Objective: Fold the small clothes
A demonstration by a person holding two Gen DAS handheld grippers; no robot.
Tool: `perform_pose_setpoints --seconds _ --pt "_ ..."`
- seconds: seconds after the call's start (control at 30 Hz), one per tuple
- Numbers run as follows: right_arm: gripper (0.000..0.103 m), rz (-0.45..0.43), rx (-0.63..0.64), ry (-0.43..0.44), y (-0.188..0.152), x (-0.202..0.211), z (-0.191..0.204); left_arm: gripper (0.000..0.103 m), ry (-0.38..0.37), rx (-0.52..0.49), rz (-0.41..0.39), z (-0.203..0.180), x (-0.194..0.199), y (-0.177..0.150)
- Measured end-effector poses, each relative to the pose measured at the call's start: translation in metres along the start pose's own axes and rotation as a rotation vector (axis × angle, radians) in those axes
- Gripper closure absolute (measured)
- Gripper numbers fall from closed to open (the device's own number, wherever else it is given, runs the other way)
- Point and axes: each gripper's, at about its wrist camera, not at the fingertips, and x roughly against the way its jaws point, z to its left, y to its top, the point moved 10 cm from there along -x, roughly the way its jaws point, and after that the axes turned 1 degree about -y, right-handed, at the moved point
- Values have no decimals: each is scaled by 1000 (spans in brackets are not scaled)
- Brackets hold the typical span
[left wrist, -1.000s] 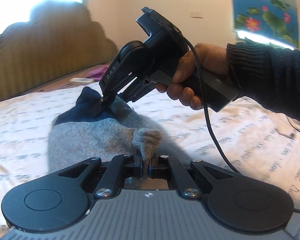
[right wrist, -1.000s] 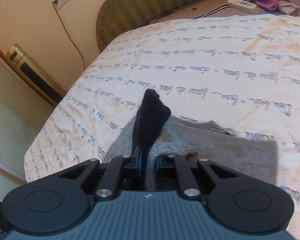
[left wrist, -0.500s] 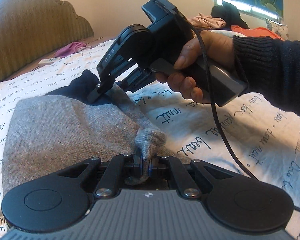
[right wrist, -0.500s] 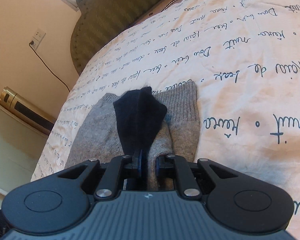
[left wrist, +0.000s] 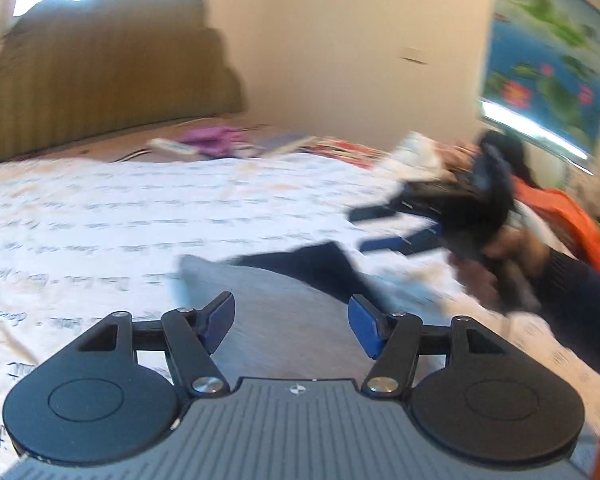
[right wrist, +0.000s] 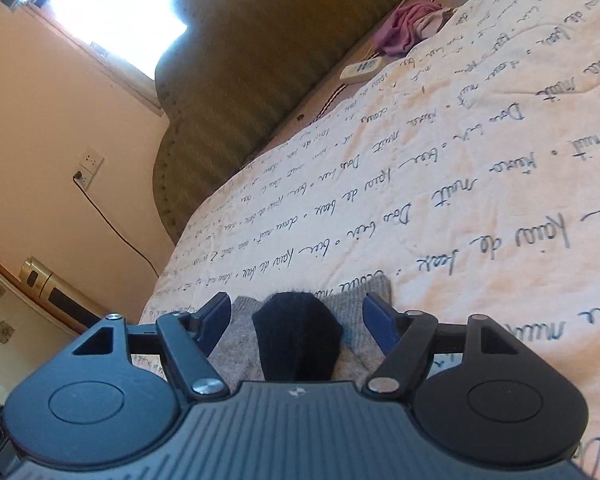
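A: What takes up most of the view?

B: A bed covered by a white bedspread (right wrist: 440, 184) printed with handwriting. Behind it stands an olive padded headboard (right wrist: 268, 52). A flower poster (left wrist: 548, 52) hangs on the wall in the left wrist view.

A: And the sock?

B: The grey sock (right wrist: 240, 344) lies flat on the bedspread, just in front of both tongs. Its dark blue toe (right wrist: 298, 340) is folded over onto the grey part.

A: How do the tongs stand?

B: The left gripper (left wrist: 291, 324) is spread wide above the grey cloth, with nothing between its blue pads (left wrist: 218, 320). The right gripper (right wrist: 298, 322) is spread too; the dark toe sits in the gap, touching neither finger as far as I can see. In the left view the right one is a blur off to the side, held by a hand (left wrist: 500, 264) in a dark sleeve.

A: Smaller things?

B: A purple cloth (right wrist: 400, 28) and a white remote (right wrist: 360, 70) lie near the headboard.
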Motion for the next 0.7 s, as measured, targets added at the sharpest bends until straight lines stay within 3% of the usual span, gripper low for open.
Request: perform_pose_setpoints --seconds 0.07,0.13,0.23,0.3,0.4,0.47,0.53,0.6,0.7 --pt "30 65 15 -30 -6 -25 1 36 54 82 45 23 -30 -2" --pt "34 121 53 -99 -14 -45 -2 36 63 187 122 45 -59 -9" --pt "91 174 77 -104 -28 -59 -1 36 51 344 220 65 -90 -17" --pt "92 151 114 -116 -28 -55 3 39 55 347 211 66 -92 -7" --pt "93 106 124 -109 -19 -37 4 29 21 238 134 43 -86 11" --pt "93 102 91 -146 -16 -32 -15 26 56 188 175 36 -97 5" --pt "93 121 50 -173 -22 -38 -35 22 95 181 264 34 -117 -19" --pt "91 99 0 -153 -26 -44 -41 17 108 191 247 41 -123 -29" --pt "79 69 -46 -133 -27 -36 -38 17 99 229 234 49 -104 -24"
